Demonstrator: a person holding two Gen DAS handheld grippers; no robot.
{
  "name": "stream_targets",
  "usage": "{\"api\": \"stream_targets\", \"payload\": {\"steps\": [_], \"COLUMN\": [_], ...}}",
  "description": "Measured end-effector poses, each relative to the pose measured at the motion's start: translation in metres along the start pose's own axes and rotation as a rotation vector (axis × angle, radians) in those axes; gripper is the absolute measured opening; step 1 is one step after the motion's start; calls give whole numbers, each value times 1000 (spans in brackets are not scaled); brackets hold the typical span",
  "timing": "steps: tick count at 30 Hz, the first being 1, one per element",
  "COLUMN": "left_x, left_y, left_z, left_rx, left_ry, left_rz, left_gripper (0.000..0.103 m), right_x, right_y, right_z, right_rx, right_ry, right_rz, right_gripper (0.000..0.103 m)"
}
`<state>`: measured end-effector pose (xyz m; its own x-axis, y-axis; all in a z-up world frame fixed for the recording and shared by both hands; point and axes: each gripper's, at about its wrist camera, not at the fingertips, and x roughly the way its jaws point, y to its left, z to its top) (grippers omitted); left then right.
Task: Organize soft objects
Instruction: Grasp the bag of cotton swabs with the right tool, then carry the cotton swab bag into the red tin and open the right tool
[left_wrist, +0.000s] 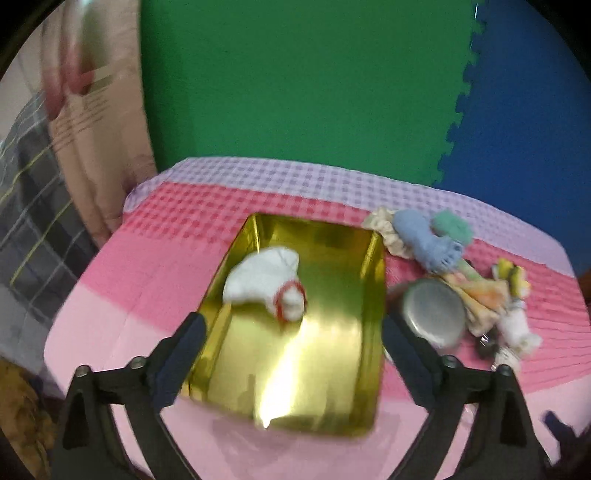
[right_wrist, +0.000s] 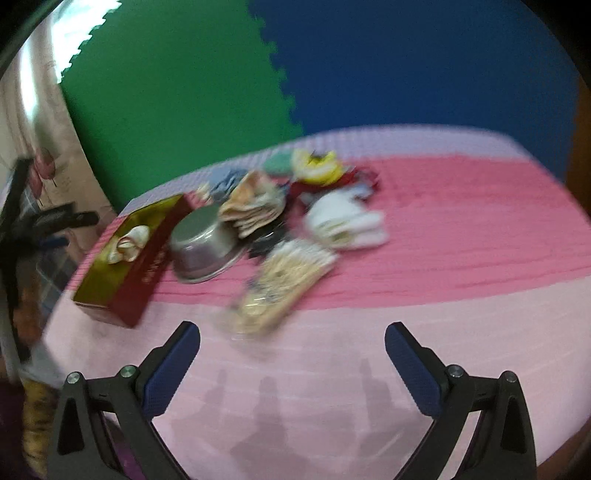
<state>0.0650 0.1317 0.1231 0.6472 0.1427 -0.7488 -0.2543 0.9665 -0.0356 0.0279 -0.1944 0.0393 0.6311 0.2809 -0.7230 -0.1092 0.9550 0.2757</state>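
Observation:
A gold-lined box (left_wrist: 332, 373) with red outer walls (right_wrist: 147, 269) sits on the pink table. A white soft toy with a red band (left_wrist: 266, 284) lies inside it, also seen in the right wrist view (right_wrist: 129, 240). My left gripper (left_wrist: 293, 332) is open and empty above the box's near half. A pile of soft items (right_wrist: 295, 206) lies beside the box: a blue sock (left_wrist: 424, 240), a teal piece (left_wrist: 452, 225), patterned cloths (left_wrist: 480, 295), white cloth (right_wrist: 343, 221) and a cream patterned piece (right_wrist: 284, 277). My right gripper (right_wrist: 291, 343) is open and empty, short of the pile.
An upturned steel bowl (left_wrist: 432, 314) sits between the box and the pile, also in the right wrist view (right_wrist: 201, 240). The table has a pink and lilac cloth (right_wrist: 461, 229). Green and blue foam mats (left_wrist: 295, 81) lie beyond. A curtain (left_wrist: 92, 147) hangs at left.

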Motion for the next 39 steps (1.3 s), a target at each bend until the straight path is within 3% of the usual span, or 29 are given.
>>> {"api": "stream_targets", "payload": {"steps": [3, 8, 15, 18, 19, 20, 21, 22, 24, 31, 35, 39], "left_x": [-26, -55, -41, -37, -36, -35, -34, -33, -31, -40, -40, -40], "left_y": [5, 16, 35, 34, 33, 32, 30, 27, 24, 23, 31, 38], "left_z": [-30, -75, -98, -104, -106, -106, -107, -109, -110, -109, -107, -105], "left_rx": [-30, -33, -95, -83, -75, -69, -61, -52, -39, -34, -70, -93], "left_ry": [2, -1, 83, 91, 94, 97, 101, 106, 118, 74, 65, 53], "left_rz": [-24, 12, -21, -23, -22, -26, -33, -37, -40, -15, 4, 37], "left_gripper": [97, 98, 98, 98, 98, 98, 98, 98, 98, 98, 98, 98], "right_x": [24, 50, 81, 98, 97, 99, 99, 98, 96, 58, 29, 28], "right_y": [3, 8, 31, 33, 35, 36, 37, 36, 34, 19, 54, 110], "right_z": [8, 21, 40, 38, 40, 42, 43, 44, 44, 30, 36, 66], "right_rx": [96, 174, 181, 200, 190, 181, 175, 169, 140, 102, -8, -116], "right_ry": [107, 141, 216, 293, 275, 280, 279, 280, 283, 260, 228, 214], "right_rz": [30, -4, -120, -160, -176, -194, -204, -207, -220, -75, 17, 139], "right_gripper": [103, 103, 100, 84, 70, 67, 56, 40, 26, 20, 20, 20]}}
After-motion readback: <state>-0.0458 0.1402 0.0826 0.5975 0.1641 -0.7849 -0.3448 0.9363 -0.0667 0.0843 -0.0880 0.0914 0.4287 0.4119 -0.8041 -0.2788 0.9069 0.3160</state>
